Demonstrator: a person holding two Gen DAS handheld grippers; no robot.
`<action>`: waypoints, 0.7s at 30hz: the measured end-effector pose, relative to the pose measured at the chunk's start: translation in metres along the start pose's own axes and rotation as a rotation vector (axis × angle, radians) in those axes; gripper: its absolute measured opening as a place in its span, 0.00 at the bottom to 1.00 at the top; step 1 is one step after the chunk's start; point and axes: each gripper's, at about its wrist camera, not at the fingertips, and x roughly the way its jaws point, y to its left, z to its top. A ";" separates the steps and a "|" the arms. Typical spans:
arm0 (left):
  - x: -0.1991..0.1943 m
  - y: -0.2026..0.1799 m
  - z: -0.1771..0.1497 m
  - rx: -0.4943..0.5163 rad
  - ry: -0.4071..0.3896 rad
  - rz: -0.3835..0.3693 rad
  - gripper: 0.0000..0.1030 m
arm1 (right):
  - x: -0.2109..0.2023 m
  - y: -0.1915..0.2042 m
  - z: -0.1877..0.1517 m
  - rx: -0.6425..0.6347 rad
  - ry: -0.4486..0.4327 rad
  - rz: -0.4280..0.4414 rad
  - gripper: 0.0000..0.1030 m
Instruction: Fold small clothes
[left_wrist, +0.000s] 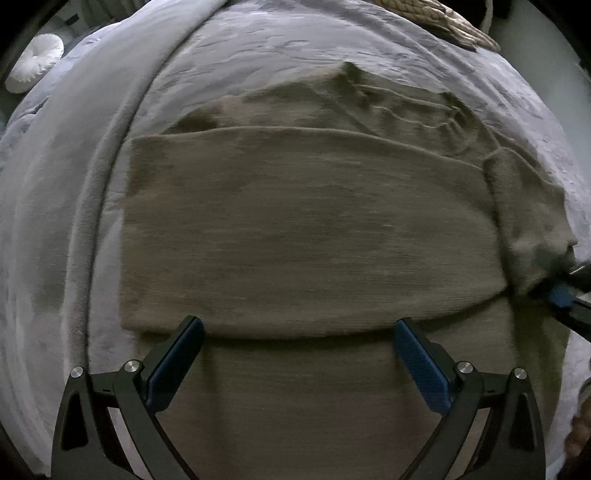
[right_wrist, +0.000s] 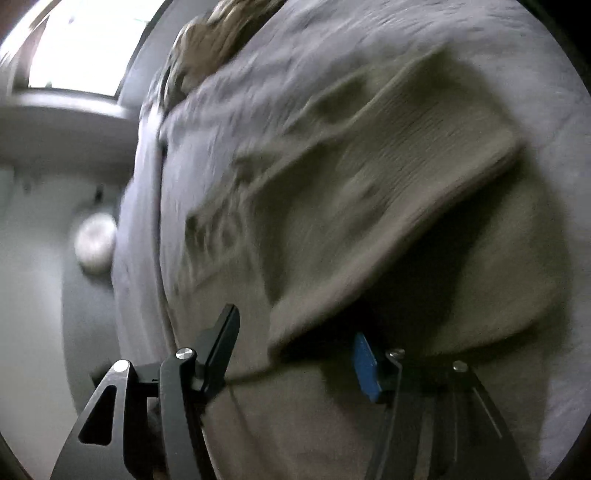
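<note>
A taupe knitted garment (left_wrist: 314, 229) lies spread on a bed covered with a pale grey plush blanket (left_wrist: 74, 192), directly ahead of the left tool (left_wrist: 299, 332). One flap of the knit is folded over the rest; its near edge runs crosswise just beyond the left tool's blue-padded fingertips (left_wrist: 402, 332), and more of the same cloth lies flat beneath and between the two fingers. The left tool stands wide open and holds nothing, hovering over the lower part of the garment. Off to its right, at the garment's side edge, the right tool (left_wrist: 561, 291) appears partly cut off, its blue pad against the cloth. In the right wrist view, which is blurred, the right tool (right_wrist: 295, 332) is also spread wide: a corner of the garment (right_wrist: 369, 221) hangs between its two fingers, and the blue-padded finger (right_wrist: 365, 365) lies under the raised fold, but whether it touches the cloth cannot be told, and nothing is clamped. Far ahead of the left tool, at the top of the bed, rests a beige chunky-knit throw (left_wrist: 443, 18). Beyond the blanket's edge, to the left tool's far left, a round white tufted cushion (left_wrist: 35, 61) sits on the floor.
</note>
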 end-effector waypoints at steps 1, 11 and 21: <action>0.000 0.008 0.002 -0.003 -0.004 -0.003 1.00 | -0.005 -0.007 0.006 0.051 -0.033 0.011 0.60; -0.017 0.087 0.016 -0.127 -0.069 -0.249 1.00 | 0.033 0.094 0.005 -0.372 -0.013 -0.078 0.09; -0.017 0.084 0.016 -0.239 -0.068 -0.440 1.00 | 0.092 0.115 -0.066 -0.615 0.276 -0.186 0.24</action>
